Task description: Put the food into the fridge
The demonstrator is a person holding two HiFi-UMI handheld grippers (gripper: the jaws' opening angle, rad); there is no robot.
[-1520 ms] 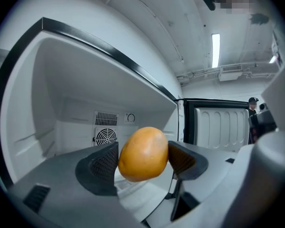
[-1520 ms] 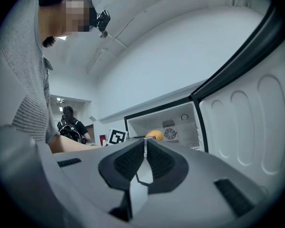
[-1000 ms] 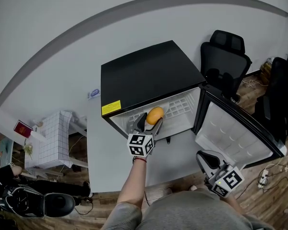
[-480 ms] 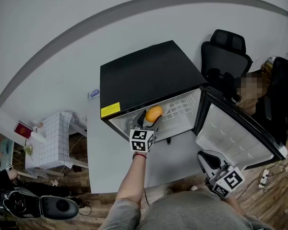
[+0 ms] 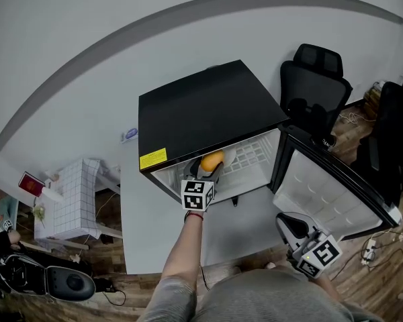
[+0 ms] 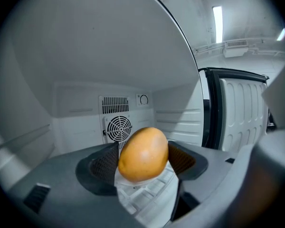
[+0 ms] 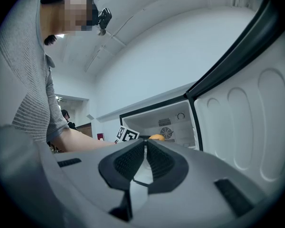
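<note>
The left tongs (image 6: 143, 160) are clamped on a smooth orange-yellow oval fruit (image 6: 142, 151), holding it inside the white compartment of the small black fridge (image 5: 208, 106), just above its white wire shelf (image 6: 147, 194). The right tongs (image 7: 145, 158), pressed together and empty, hang beside the open fridge door (image 5: 329, 193).

Grey, black-padded left tool (image 6: 142, 152) and right tool (image 7: 145, 148) bear black-and-white marker cubes (image 5: 196, 195); the sleeve (image 7: 28, 80) is ribbed grey.

Fridge (image 5: 208, 106) label (image 5: 153, 158) — print unreadable
</note>
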